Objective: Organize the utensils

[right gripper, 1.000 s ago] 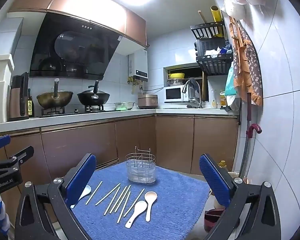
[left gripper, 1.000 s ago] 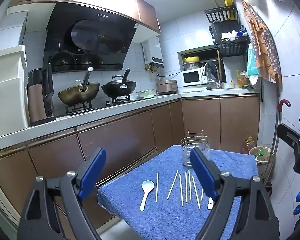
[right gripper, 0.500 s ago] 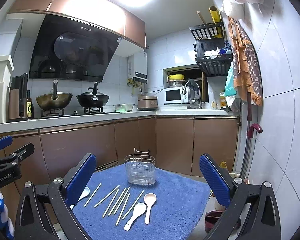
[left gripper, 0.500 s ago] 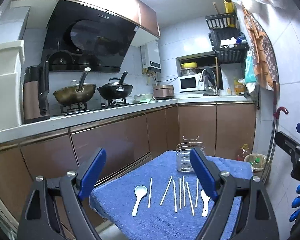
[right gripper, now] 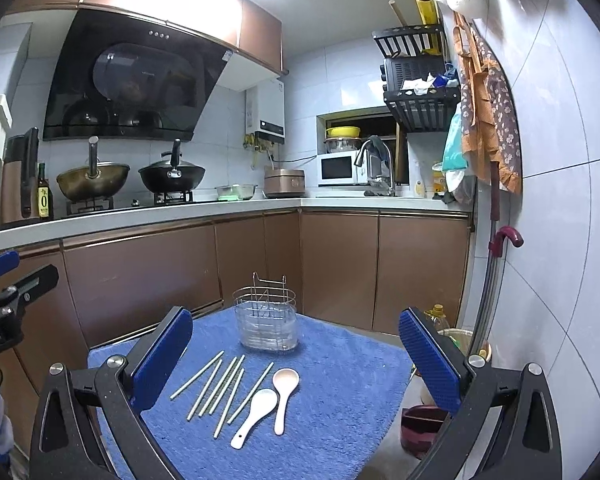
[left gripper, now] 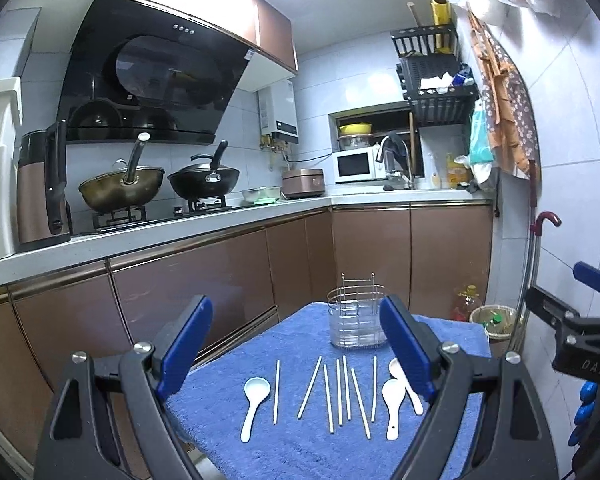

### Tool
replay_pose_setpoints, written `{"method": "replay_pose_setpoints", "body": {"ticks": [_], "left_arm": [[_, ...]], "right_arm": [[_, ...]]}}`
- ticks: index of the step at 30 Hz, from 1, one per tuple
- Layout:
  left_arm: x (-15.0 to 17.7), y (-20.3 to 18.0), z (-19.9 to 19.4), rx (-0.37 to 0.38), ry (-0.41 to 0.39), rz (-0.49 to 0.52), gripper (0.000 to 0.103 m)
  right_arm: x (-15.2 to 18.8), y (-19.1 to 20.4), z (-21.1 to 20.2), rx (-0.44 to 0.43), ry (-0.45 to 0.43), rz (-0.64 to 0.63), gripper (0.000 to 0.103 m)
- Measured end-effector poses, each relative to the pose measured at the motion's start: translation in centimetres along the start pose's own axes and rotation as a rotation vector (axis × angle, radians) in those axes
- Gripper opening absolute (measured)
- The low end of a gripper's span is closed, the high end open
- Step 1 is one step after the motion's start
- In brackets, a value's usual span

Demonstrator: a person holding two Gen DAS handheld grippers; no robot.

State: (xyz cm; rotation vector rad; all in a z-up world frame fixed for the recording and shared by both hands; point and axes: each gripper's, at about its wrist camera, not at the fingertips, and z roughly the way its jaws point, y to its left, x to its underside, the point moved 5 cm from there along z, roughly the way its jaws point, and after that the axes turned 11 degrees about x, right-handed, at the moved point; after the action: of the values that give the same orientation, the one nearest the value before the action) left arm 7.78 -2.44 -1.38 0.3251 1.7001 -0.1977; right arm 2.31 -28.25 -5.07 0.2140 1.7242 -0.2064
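A small table under a blue towel (left gripper: 300,452) (right gripper: 340,400) holds a clear utensil holder with a wire frame (left gripper: 356,324) (right gripper: 267,325) at its far end. In front of it lie several pale chopsticks (left gripper: 338,392) (right gripper: 220,390) and three white spoons: one on the left (left gripper: 254,402), two on the right (left gripper: 394,402) (right gripper: 278,400). My left gripper (left gripper: 296,344) is open and empty, above the near edge. My right gripper (right gripper: 296,356) is open and empty, above the table. Each gripper shows at the edge of the other's view.
Brown kitchen cabinets and a white counter run behind the table, with two woks (left gripper: 120,190) on the stove, a microwave (left gripper: 354,166) and a sink tap. A tiled wall with an umbrella (left gripper: 540,240) is on the right; a bin (left gripper: 494,320) stands by it.
Both views have shifted slightly: the table and utensils sit a little lower and nearer the centre in the left wrist view. Both grippers stay open and nothing on the table has moved.
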Motion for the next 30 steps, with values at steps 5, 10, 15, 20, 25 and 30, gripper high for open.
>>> {"method": "replay_pose_setpoints", "body": {"ticks": [5, 10, 15, 20, 25, 30], "left_arm": [[0.0, 0.3, 1.3, -0.004, 0.017, -0.041, 0.085], [0.1, 0.9, 2.5, -0.037, 0.007, -0.071, 0.085], [0.1, 1.8, 4.2, -0.081, 0.011, -0.075, 0.085], [0.9, 3.6, 6.6, -0.071, 0.042, -0.126, 0.085], [2.2, 6.8, 9.2, -0.048, 0.124, -0.167, 0.085], [5.1, 10.3, 12.3, 0.019, 0.249, -0.22, 0.085]], "right_arm": [[-0.1, -0.2, 0.8, 0.006, -0.008, -0.002, 0.103], [0.0, -0.1, 2.1, 0.001, 0.0, -0.008, 0.103], [0.4, 0.3, 4.1, -0.018, 0.027, -0.016, 0.103], [1.4, 0.5, 6.6, -0.048, 0.079, -0.018, 0.103], [3.4, 0.5, 10.2, -0.15, 0.215, 0.008, 0.103], [7.2, 0.7, 14.7, -0.339, 0.439, 0.08, 0.103]]}}
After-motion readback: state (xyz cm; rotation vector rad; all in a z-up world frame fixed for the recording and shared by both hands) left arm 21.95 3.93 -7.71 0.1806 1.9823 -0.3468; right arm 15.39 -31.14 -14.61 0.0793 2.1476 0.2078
